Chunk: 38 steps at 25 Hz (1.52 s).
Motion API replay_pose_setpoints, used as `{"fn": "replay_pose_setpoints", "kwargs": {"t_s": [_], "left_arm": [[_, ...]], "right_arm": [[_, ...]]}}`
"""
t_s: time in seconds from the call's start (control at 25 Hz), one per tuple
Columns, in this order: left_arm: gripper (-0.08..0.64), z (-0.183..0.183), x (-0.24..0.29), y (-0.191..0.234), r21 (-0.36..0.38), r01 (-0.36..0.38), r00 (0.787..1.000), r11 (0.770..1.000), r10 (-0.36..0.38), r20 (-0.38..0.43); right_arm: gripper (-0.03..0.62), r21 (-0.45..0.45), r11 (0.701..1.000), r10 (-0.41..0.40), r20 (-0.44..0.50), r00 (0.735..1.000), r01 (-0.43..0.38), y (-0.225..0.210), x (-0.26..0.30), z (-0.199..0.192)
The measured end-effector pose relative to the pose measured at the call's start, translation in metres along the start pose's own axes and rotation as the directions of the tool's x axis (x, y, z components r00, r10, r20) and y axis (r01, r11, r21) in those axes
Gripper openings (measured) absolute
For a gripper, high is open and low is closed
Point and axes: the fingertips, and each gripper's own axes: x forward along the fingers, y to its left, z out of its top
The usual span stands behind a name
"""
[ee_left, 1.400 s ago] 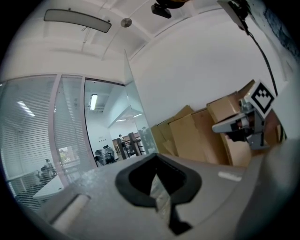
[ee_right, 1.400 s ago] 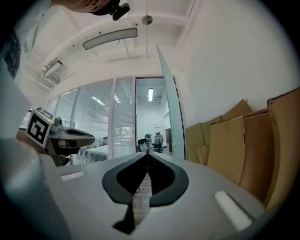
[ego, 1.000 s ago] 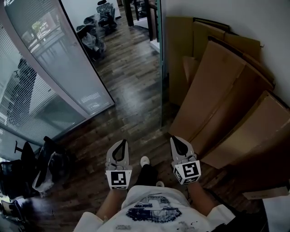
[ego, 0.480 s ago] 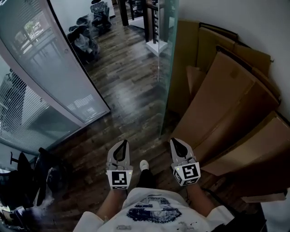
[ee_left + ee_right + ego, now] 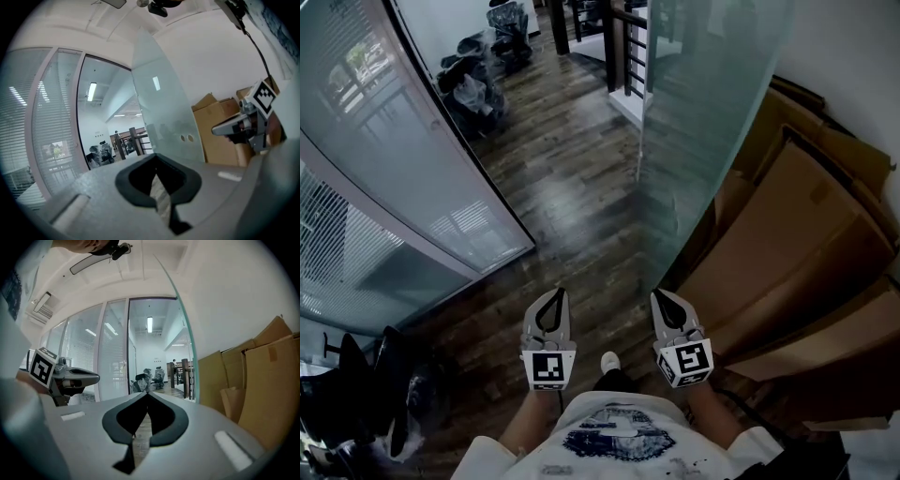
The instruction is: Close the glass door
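Now, all places are given against the glass door (image 5: 712, 122).

- Far left of the door: glazed partition wall (image 5: 384, 141) with blinds behind it. A black office chair (image 5: 366, 394) stands at its foot, by the lower left corner of the head view.
- Left of the door and beyond it: plastic-wrapped chairs (image 5: 473, 80) grouped against the far wall.
- Left of the door: dark wood floor (image 5: 572, 187), open through the doorway.
- Left gripper (image 5: 551, 298): well left of the door's near edge and apart from it. Jaws together, nothing between them, seen in the left gripper view.
- Right gripper (image 5: 662, 296): just short of the door's lower near edge, not touching it. Jaws together, empty.
- The door itself is a frosted leaf standing open, its thin green edge (image 5: 185, 333) turned toward the person. Two round holes (image 5: 185, 138) show in the leaf in the left gripper view.
- Beyond the door's far edge: dark wooden posts (image 5: 623, 37), partly seen through the glass.
- Right of the door and behind it: large cardboard sheets (image 5: 797, 253) leaning on the white wall (image 5: 853, 56). They fill the gap between leaf and wall. Whether they touch the glass I cannot tell.
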Motion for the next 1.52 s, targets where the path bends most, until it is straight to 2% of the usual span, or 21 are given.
{"fn": "replay_pose_setpoints", "kwargs": {"t_s": [0.16, 0.32, 0.48, 0.6, 0.76, 0.92, 1.08, 1.16, 1.28, 1.36, 1.48, 1.52], "left_arm": [[-0.002, 0.003, 0.021, 0.024, -0.006, 0.017, 1.0, 1.0, -0.017, -0.006], [-0.002, -0.01, 0.032, 0.038, -0.013, 0.012, 1.0, 1.0, -0.012, 0.009], [-0.002, -0.007, 0.04, 0.035, -0.026, 0.038, 0.999, 0.999, -0.038, 0.002], [-0.002, -0.008, 0.041, 0.031, -0.049, 0.053, 0.999, 0.997, -0.053, 0.002], [-0.002, -0.013, 0.046, 0.03, -0.071, 0.063, 0.998, 0.995, -0.062, 0.008], [-0.002, -0.012, 0.059, 0.026, -0.071, 0.065, 0.998, 0.995, -0.064, 0.025], [-0.002, -0.008, 0.073, 0.026, -0.08, 0.061, 0.998, 0.995, -0.06, 0.016], [-0.002, -0.012, 0.081, 0.03, -0.071, 0.052, 0.999, 0.996, -0.052, 0.002], [-0.002, -0.012, 0.094, 0.037, -0.066, 0.038, 0.999, 0.997, -0.039, -0.007], [-0.002, -0.007, 0.104, 0.042, -0.057, 0.031, 0.999, 0.998, -0.031, -0.007], [-0.002, 0.002, 0.119, 0.047, -0.034, 0.019, 1.0, 0.999, -0.02, -0.007], [-0.002, 0.004, 0.123, 0.048, -0.028, 0.016, 1.0, 0.999, -0.016, -0.009]], "right_arm": [[0.008, 0.003, 1.0, 0.003, -0.003, 1.0, -0.003, 0.005, 0.036, 0.001], [0.008, 0.004, 1.0, 0.005, -0.007, 1.0, -0.005, 0.013, 0.054, 0.0], [0.008, 0.001, 1.0, -0.003, -0.008, 1.0, 0.003, 0.009, 0.056, 0.001], [0.008, 0.06, 0.998, -0.021, 0.003, 1.0, 0.021, -0.002, 0.045, 0.0], [0.008, 0.147, 0.986, -0.085, 0.019, 0.996, 0.082, -0.04, 0.026, 0.001], [0.008, 0.121, 0.981, -0.156, 0.012, 0.988, 0.154, -0.094, 0.008, 0.0], [0.009, 0.096, 0.98, -0.173, 0.002, 0.985, 0.172, -0.139, 0.011, 0.0], [0.009, 0.083, 0.985, -0.151, -0.007, 0.989, 0.151, -0.154, 0.021, -0.002], [0.071, 0.028, 0.995, -0.09, -0.051, 0.995, 0.092, -0.169, 0.042, -0.014], [0.098, 0.007, 0.999, -0.032, -0.08, 0.996, 0.033, -0.176, 0.057, -0.022], [0.154, 0.022, 0.997, 0.081, -0.109, 0.991, -0.079, -0.181, 0.079, -0.03], [0.191, 0.031, 0.992, 0.122, -0.119, 0.985, -0.119, -0.182, 0.086, -0.032]]}}
